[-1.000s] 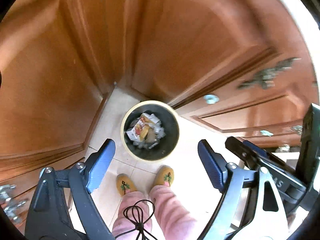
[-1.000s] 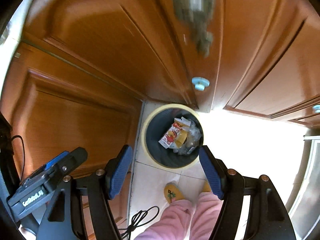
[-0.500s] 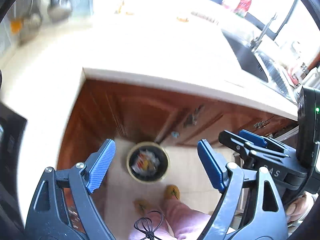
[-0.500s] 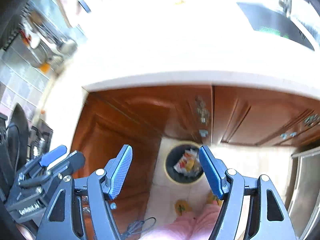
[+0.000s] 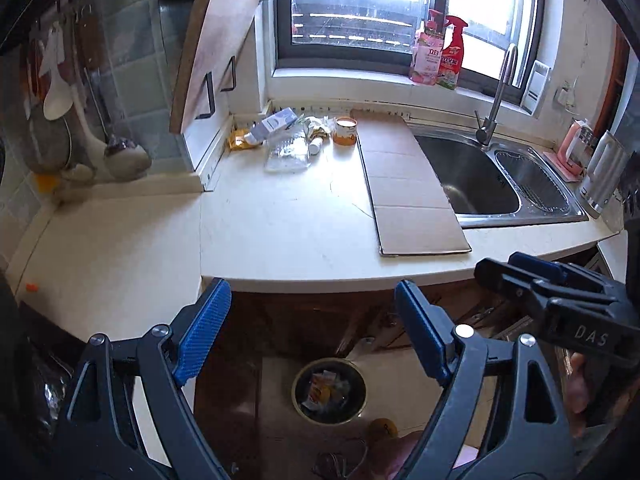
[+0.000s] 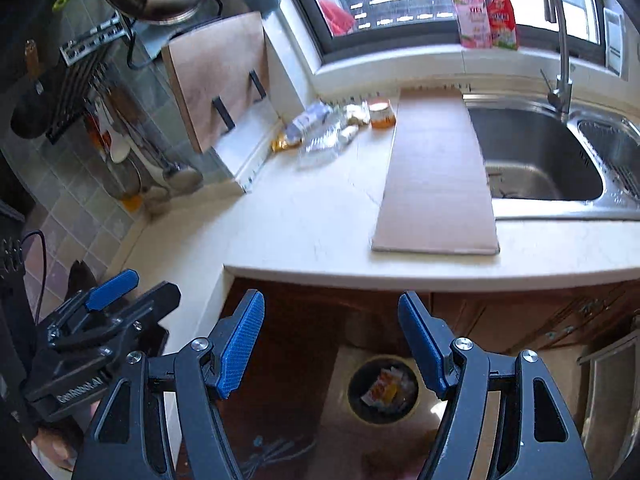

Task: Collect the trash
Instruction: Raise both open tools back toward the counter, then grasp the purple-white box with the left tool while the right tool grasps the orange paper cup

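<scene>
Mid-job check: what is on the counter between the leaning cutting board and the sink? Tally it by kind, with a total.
Cardboard sheet: 1
Orange tub: 1
Blue-and-white carton: 1
Clear plastic bag: 1
Small white bottle: 1
Wrappers: 2, a yellow packet and a crumpled wrapper
Total: 7

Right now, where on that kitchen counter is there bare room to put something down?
The counter is bare from its front edge back, between the raised ledge and the cardboard sheet. The lower counter on the left is open too. The back corner is crowded: plastic bag, orange cup, wrappers.
</scene>
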Available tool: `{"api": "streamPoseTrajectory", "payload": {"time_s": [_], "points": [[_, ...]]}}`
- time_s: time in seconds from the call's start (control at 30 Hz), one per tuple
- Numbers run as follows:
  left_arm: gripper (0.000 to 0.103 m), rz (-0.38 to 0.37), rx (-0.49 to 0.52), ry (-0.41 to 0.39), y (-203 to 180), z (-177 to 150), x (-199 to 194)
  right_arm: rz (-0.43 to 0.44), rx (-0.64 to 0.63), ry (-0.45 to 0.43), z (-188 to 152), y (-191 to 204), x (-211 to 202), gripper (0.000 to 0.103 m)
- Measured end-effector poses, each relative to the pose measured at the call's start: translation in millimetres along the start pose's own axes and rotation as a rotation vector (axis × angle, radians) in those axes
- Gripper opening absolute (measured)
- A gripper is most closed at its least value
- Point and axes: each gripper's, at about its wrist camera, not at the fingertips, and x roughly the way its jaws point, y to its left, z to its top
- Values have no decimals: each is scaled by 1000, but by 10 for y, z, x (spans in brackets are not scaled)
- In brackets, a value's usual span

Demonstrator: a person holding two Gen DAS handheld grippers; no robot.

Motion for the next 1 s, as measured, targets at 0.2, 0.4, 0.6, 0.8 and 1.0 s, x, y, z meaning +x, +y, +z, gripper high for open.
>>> {"api": "streamPoseTrajectory", "payload": {"time_s": [0.2,0.4,0.6,0.8,1.0], "points": [[82,28,27,-43,74,514,51,5,4,-50,547,2,-206,74],[82,81,60,-24,128,1117,493,-7,-35,-84,1303,-94,-48,79],[82,156,86,50,109,1758,1367,3,-79,-68,2195,-353,587,80],[82,206,87,151,122,2451,2368,20,-86,41,3093,-719,1591,80],[82,246,117,278,144,2846,3496,10,-103,146,3757,-1082,2688,80]]}}
